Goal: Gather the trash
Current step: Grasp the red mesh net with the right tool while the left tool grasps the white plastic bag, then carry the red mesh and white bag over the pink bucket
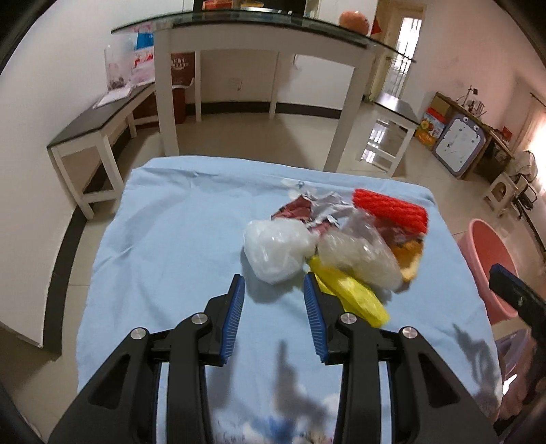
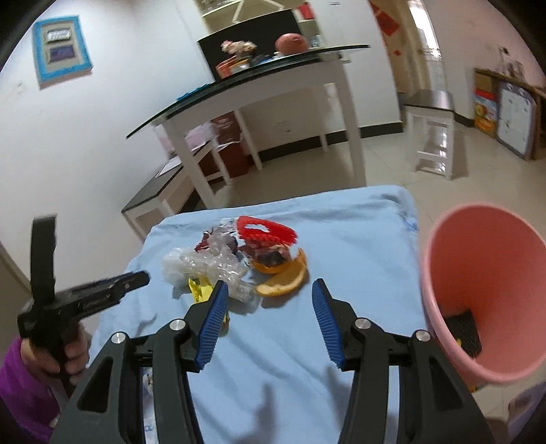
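Note:
A heap of trash lies on the blue cloth: a white plastic bag, a clear crumpled bag, a yellow wrapper, a red foam net and a torn foil wrapper. My left gripper is open just short of the white bag, nothing between its blue pads. In the right wrist view, orange peel lies by the heap; my right gripper is open in front of it, empty. The left gripper shows at that view's left, held by a hand.
A pink bucket stands off the cloth's right edge with some dark and yellow scraps inside. Beyond the cloth are a white table with a glass top, a low bench on the left and a stool.

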`<state>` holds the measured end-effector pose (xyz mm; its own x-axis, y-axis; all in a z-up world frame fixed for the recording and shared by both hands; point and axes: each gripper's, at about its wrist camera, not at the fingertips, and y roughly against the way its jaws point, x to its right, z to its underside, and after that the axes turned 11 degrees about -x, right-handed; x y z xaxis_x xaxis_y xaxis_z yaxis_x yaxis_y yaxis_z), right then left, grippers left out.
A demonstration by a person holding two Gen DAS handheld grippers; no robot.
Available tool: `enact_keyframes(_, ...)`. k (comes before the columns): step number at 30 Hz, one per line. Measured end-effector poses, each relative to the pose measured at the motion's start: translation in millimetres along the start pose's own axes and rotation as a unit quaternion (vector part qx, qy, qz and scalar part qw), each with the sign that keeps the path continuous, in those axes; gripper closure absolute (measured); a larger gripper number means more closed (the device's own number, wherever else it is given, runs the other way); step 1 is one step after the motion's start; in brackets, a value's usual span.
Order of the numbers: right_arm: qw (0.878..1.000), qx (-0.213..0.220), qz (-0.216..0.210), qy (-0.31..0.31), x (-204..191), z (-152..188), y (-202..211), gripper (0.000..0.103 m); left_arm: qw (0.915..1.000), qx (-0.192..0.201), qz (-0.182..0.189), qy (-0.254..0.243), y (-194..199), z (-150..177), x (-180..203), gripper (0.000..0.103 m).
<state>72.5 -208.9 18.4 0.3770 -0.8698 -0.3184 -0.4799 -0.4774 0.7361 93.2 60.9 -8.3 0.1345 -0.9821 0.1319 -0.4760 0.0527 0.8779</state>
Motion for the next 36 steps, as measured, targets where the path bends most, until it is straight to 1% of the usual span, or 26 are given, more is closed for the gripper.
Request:
enact_keyframes(2, 1.000, 0.001, 0.007, 0.018, -4, -9, -8, 0.044, 0.9998, -0.009, 0.012, 0.010, -8, -10, -3, 0.067)
enact_keyframes(5, 1.000, 0.001, 0.003, 0.028, -7, -22, -21, 0.042, 0.9994, -0.023, 0.015, 0.021, -22, -21, -9, 0.067)
enact_keyframes(7, 0.999, 0.001, -0.002, 0.036, -12, -35, -31, 0.040, 0.9990, -0.031, 0.017, 0.029, -29, -24, -13, 0.067)
enact_keyframes(10, 0.998, 0.000, -0.001, 0.061, -23, -52, -47, 0.040, 0.9979, -0.035, 0.039, 0.038, -36, -25, -21, 0.067)
enact_keyframes(12, 0.997, 0.000, 0.005, 0.073, -28, -63, -56, 0.040, 0.9976, -0.033, 0.046, 0.041, -37, -25, -23, 0.067)
enact_keyframes(13, 0.997, -0.002, 0.008, 0.078, -29, -70, -63, 0.040, 0.9974, -0.032, 0.048, 0.043, -38, -24, -24, 0.068)
enact_keyframes(14, 0.997, -0.004, 0.010, 0.080, -30, -74, -67, 0.040, 0.9972, -0.030, 0.051, 0.045, -38, -23, -26, 0.079)
enact_keyframes(15, 0.997, -0.008, 0.010, 0.081, -30, -77, -72, 0.041, 0.9971, -0.031, 0.054, 0.045, -39, -23, -27, 0.085)
enact_keyframes(16, 0.996, -0.018, 0.010, 0.083, -30, -81, -80, 0.053, 0.9970, -0.032, 0.056, 0.044, -40, -23, -28, 0.090)
enact_keyframes(17, 0.996, -0.027, 0.013, 0.084, -30, -82, -86, 0.061, 0.9969, -0.031, 0.058, 0.044, -40, -23, -28, 0.094)
enact_keyframes(18, 0.995, -0.037, 0.017, 0.086, -30, -83, -92, 0.078, 0.9969, -0.029, 0.060, 0.042, -39, -22, -27, 0.096)
enact_keyframes(19, 0.995, -0.053, 0.021, 0.087, -30, -83, -99, 0.091, 0.9971, -0.026, 0.060, 0.039, -39, -22, -28, 0.097)
enact_keyframes(21, 0.994, -0.066, 0.015, 0.085, -28, -77, -104, 0.094, 0.9976, -0.020, 0.057, 0.033, -35, -20, -27, 0.099)
enact_keyframes(23, 0.994, -0.065, 0.009, 0.085, -27, -70, -100, 0.095, 0.9978, -0.016, 0.056, 0.030, -31, -17, -26, 0.099)
enact_keyframes(27, 0.996, -0.036, -0.002, 0.081, -27, -60, -72, 0.095, 0.9980, -0.008, 0.052, 0.034, -20, -11, -27, 0.100)
enact_keyframes(31, 0.998, -0.011, -0.005, 0.060, -18, -47, -40, 0.095, 0.9981, 0.013, 0.049, 0.035, 2, -7, -21, 0.100)
enact_keyframes(34, 0.999, 0.006, -0.004, 0.038, -8, -36, -16, 0.095, 0.9977, 0.023, 0.056, 0.030, 16, -3, -14, 0.100)
enact_keyframes(36, 1.000, 0.015, 0.000, 0.027, -2, -28, -3, 0.095, 0.9972, 0.033, 0.064, 0.019, 27, 0, -4, 0.100)
